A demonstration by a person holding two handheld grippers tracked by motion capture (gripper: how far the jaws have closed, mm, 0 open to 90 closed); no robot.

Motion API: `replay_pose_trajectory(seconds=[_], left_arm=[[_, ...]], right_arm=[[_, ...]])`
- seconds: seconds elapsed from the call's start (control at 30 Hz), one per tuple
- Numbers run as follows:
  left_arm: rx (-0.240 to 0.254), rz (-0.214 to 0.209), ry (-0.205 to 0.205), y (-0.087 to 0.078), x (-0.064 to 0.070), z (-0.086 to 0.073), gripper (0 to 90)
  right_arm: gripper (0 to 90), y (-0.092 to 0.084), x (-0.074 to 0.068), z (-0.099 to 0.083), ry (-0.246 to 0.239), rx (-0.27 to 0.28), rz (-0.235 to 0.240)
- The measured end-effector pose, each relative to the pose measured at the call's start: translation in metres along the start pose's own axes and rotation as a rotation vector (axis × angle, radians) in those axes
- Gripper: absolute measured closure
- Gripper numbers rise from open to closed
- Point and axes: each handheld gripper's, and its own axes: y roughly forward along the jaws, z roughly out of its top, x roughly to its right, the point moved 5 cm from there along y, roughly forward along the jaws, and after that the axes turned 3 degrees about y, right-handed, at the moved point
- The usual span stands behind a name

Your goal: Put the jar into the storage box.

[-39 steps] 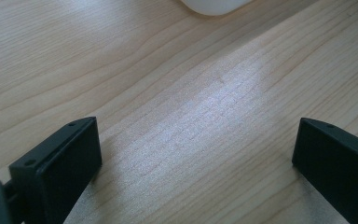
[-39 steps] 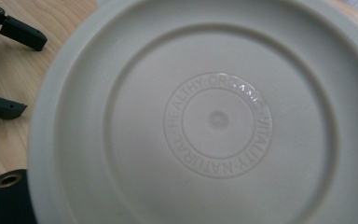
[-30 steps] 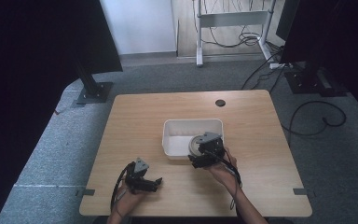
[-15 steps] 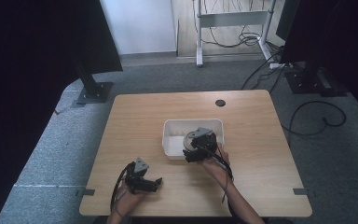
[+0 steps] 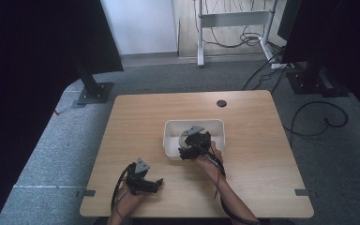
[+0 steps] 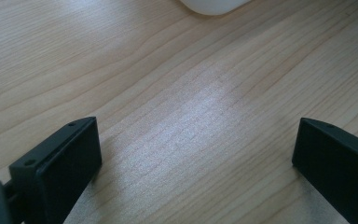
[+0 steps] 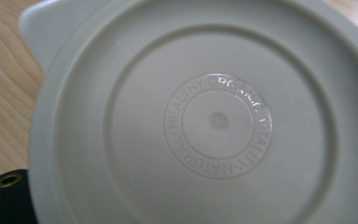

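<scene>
The right gripper (image 5: 187, 146) hangs over the near left part of the white bin (image 5: 218, 126), a round grey lid (image 7: 205, 121) clamped between its jaws above the bin. The left gripper (image 5: 155, 183) rests low over the wooden table (image 5: 262, 154) near the front left edge, jaws spread wide.

A round cable hole (image 5: 221, 103) marks the far edge of a light wooden table (image 5: 140, 122); beyond it, black cables (image 5: 316, 119) trail across grey carpet (image 5: 65, 140).
</scene>
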Motion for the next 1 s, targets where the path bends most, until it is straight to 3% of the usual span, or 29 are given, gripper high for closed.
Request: replay_pose_trajectory(seconds=[0.57, 0.77, 0.87, 1.0], left_arm=[[0.0, -0.002, 0.001, 0.0, 0.0, 0.0, 0.9], [0.0, -0.002, 0.001, 0.0, 0.0, 0.0, 0.9], [0.0, -0.002, 0.001, 0.0, 0.0, 0.0, 0.9], [0.0, -0.002, 0.001, 0.0, 0.0, 0.0, 1.0]], right_arm=[[9.2, 0.032, -0.01, 0.001, 0.001, -0.061, 0.005], [9.1, 0.033, -0.008, 0.0, 0.02, -0.085, 0.027], [9.1, 0.033, -0.007, 0.0, 0.053, -0.094, 0.046], [8.9, 0.032, -0.006, 0.0, 0.053, -0.097, 0.051]])
